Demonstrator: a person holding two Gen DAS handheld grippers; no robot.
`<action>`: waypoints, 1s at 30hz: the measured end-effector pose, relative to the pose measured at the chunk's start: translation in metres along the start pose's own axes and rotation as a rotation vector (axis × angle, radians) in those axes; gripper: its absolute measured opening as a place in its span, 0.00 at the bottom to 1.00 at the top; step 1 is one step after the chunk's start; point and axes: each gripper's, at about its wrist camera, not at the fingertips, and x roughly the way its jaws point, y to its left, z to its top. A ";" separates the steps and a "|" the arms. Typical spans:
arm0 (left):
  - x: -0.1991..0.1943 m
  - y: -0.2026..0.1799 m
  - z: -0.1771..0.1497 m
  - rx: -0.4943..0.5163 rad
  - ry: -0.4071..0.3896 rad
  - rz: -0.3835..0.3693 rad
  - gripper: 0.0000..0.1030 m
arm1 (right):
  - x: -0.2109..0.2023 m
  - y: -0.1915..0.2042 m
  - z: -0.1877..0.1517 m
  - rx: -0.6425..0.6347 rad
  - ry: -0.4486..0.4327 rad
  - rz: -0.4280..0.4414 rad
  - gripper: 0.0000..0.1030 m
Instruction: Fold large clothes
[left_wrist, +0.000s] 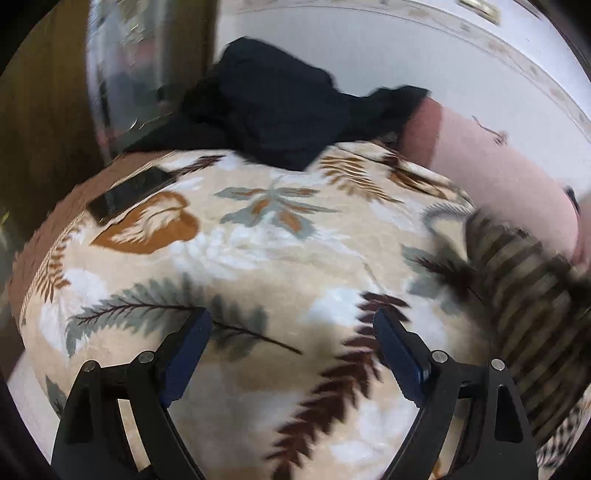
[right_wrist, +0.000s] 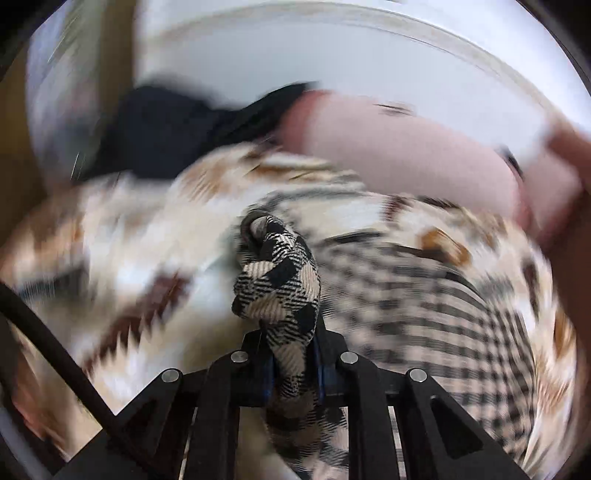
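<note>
The right gripper (right_wrist: 295, 362) is clamped on a bunched fold of the black-and-cream checked garment (right_wrist: 280, 280), whose remaining cloth trails to the right over the leaf-patterned blanket (right_wrist: 122, 258). The left gripper (left_wrist: 291, 350) stands wide with nothing between its fingers, above the same blanket. The checked garment shows blurred at that view's right edge. Farther off lie a dark garment (left_wrist: 273, 114), a pink bolster (left_wrist: 491, 173) and, far left, a phone (left_wrist: 129, 194).
</note>
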 end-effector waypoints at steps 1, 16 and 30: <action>-0.005 -0.009 -0.001 0.018 -0.004 -0.020 0.85 | -0.009 -0.028 0.003 0.080 -0.008 0.007 0.15; -0.037 -0.173 -0.033 0.245 0.110 -0.327 0.85 | -0.051 -0.241 -0.140 0.602 0.091 -0.033 0.15; -0.013 -0.337 -0.132 0.635 0.252 -0.388 0.76 | -0.101 -0.291 -0.123 0.611 -0.020 -0.053 0.47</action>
